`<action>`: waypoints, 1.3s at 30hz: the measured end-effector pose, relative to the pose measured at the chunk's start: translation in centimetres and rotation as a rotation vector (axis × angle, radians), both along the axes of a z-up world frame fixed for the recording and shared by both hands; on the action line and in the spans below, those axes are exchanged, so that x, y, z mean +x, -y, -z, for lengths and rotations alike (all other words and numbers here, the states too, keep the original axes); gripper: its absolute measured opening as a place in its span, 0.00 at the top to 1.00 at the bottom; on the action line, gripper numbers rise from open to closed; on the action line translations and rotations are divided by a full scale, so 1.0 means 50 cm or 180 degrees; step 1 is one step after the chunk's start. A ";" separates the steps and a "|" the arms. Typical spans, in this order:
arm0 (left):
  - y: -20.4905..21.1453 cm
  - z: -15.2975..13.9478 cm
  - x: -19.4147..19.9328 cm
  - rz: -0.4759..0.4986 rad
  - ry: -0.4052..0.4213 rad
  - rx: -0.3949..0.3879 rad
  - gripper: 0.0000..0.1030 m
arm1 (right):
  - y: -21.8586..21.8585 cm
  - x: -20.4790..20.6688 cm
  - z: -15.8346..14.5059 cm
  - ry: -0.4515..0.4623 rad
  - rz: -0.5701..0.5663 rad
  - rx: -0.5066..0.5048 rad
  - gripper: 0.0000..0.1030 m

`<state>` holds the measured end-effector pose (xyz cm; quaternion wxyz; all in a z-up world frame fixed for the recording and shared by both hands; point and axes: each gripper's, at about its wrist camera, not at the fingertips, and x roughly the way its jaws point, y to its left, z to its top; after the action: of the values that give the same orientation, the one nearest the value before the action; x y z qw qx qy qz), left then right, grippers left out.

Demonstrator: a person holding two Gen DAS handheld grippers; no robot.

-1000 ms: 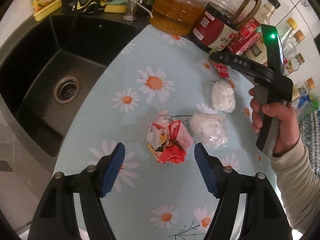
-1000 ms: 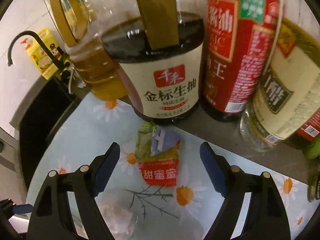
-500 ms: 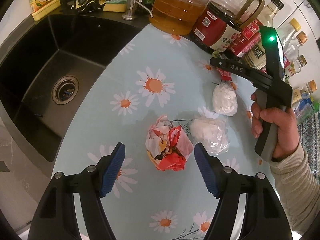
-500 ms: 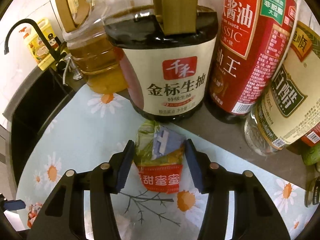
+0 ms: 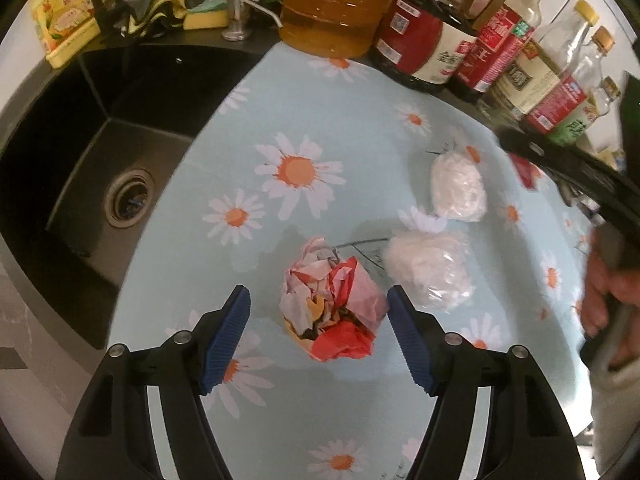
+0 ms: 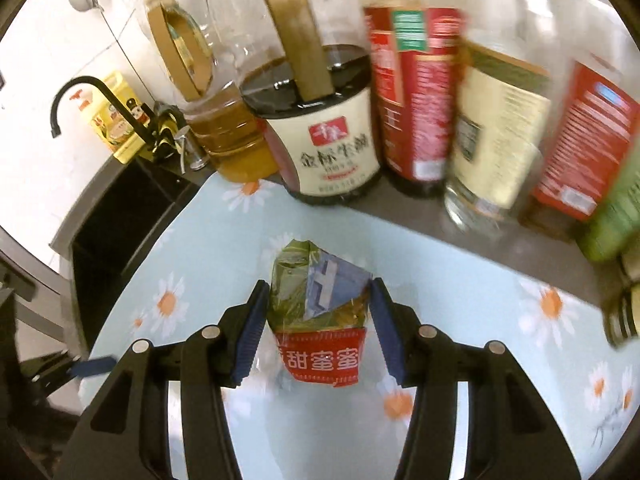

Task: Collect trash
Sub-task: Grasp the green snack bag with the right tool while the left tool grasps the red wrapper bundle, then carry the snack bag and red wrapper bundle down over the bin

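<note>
Trash is lying in four pieces on the daisy-printed cloth (image 5: 280, 128) that is covering the counter beside the black sink (image 5: 100, 168). Along the back edge of the counter a row of bottles is standing, the oil jug (image 5: 332, 12) and the soy sauce jug (image 6: 328, 136) being the biggest of them.

Of the trash, the crumpled paper ball (image 5: 332, 308) is the largest: white and pink sheets crushed together with red and yellow scraps, sitting near the front of the cloth. The left gripper (image 5: 318, 344) is hanging over it with its blue pads (image 5: 224, 340) on either side; its jaws are closing, the ball is between them, and a gap is still showing on the left side, so the pads are not pressing yet.

Just to the right of the ball a white plastic wad (image 5: 428, 268) is lying, and a second white wad (image 5: 458, 188) is lying a little further back.

The snack wrapper (image 6: 320, 320), green and blue above with a red band of white characters below, is the smallest piece. The right gripper (image 6: 316, 328) is pinching it, both pads touching its sides, in front of the soy sauce jug.
</note>
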<state>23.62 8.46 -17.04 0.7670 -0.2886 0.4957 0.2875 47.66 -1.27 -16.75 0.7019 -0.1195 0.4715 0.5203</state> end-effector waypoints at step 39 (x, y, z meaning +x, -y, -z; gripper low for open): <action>0.103 -0.110 -0.155 0.1198 0.0684 0.0184 0.54 | 0.306 -0.321 -0.077 -0.0112 0.1143 -0.0019 0.50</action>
<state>15.86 3.29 -11.56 0.8636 -0.1978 0.4477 0.1209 31.59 -16.57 -12.90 0.7749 -0.0263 0.4990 0.3871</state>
